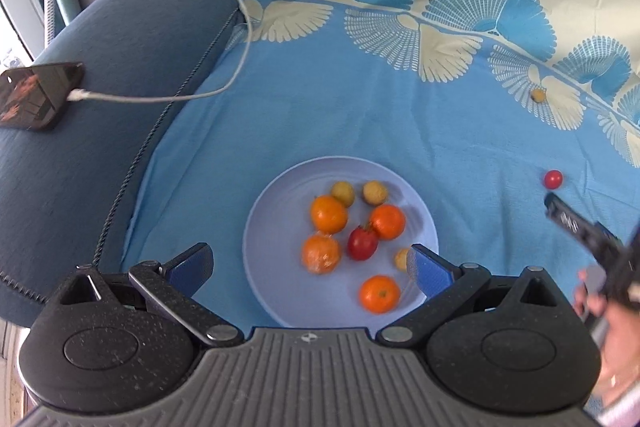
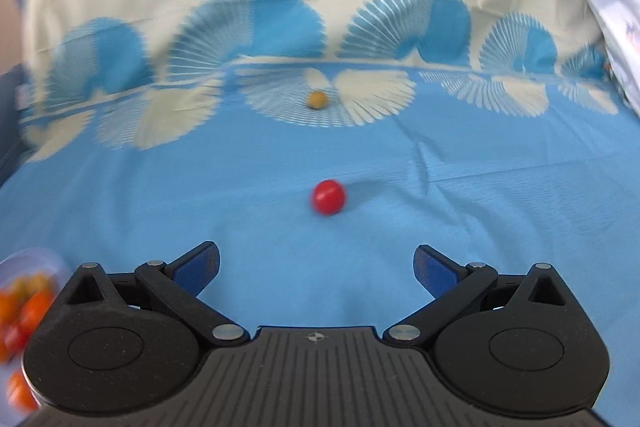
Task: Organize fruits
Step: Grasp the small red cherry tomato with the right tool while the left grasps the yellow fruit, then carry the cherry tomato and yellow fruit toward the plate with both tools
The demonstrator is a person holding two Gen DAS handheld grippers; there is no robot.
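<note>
A pale blue plate (image 1: 280, 211) on the blue cloth holds several oranges (image 1: 329, 214), a red tomato (image 1: 362, 243) and small yellow fruits (image 1: 343, 193). My left gripper (image 1: 312, 265) is open and empty just above the plate's near edge. A small red tomato (image 2: 328, 197) lies on the cloth ahead of my right gripper (image 2: 316, 267), which is open and empty; the tomato also shows in the left wrist view (image 1: 553, 179). A small yellow fruit (image 2: 317, 99) lies farther back. The right gripper (image 1: 580, 227) shows at the right of the left view.
A dark blue sofa arm (image 1: 120, 87) lies left, with a phone (image 1: 36, 95) and a white charging cable (image 1: 192, 27) on it. The patterned cloth (image 2: 400, 155) rises up the backrest. The plate's edge (image 2: 40, 259) shows at lower left of the right view.
</note>
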